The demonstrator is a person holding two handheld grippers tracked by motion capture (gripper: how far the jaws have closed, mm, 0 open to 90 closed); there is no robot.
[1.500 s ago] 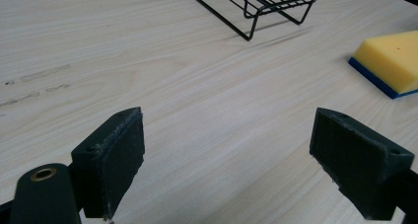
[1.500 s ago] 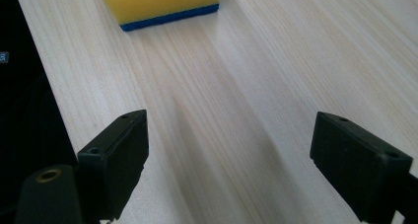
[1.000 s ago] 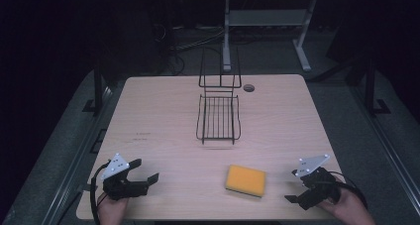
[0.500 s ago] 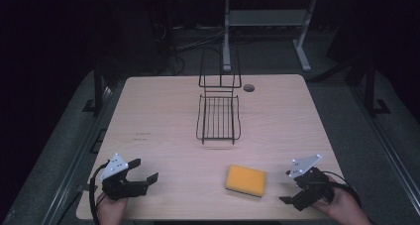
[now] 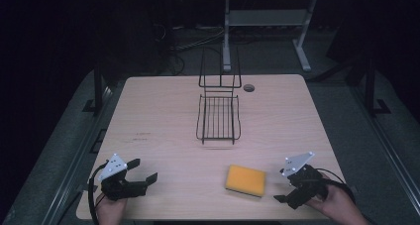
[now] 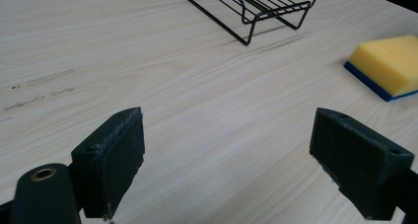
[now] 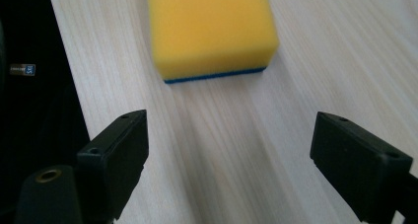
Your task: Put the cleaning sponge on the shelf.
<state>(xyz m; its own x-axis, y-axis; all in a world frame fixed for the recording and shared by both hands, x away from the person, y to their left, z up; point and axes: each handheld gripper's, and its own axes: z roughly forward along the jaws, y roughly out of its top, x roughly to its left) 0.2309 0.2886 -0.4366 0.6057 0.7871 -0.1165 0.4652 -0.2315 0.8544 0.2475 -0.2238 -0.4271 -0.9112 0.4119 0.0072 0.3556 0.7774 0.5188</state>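
Observation:
A yellow sponge with a blue underside lies flat on the table near the front, right of centre. My right gripper is just right of it, open, jaws pointed at it and nothing between them. In the right gripper view the sponge sits a short way beyond my open gripper. My left gripper rests open at the front left corner, far from the sponge. In the left gripper view the gripper stands wide apart over bare wood, with the sponge at the far right.
A black wire rack with an upright back stands at the table's middle, also seen as the rack ahead of the left gripper. The pale wooden table has a cable hole at the back. The table's front edge lies close to the sponge.
My right gripper has moved a little left, closer to the sponge. The left gripper, sponge and rack have stayed put.

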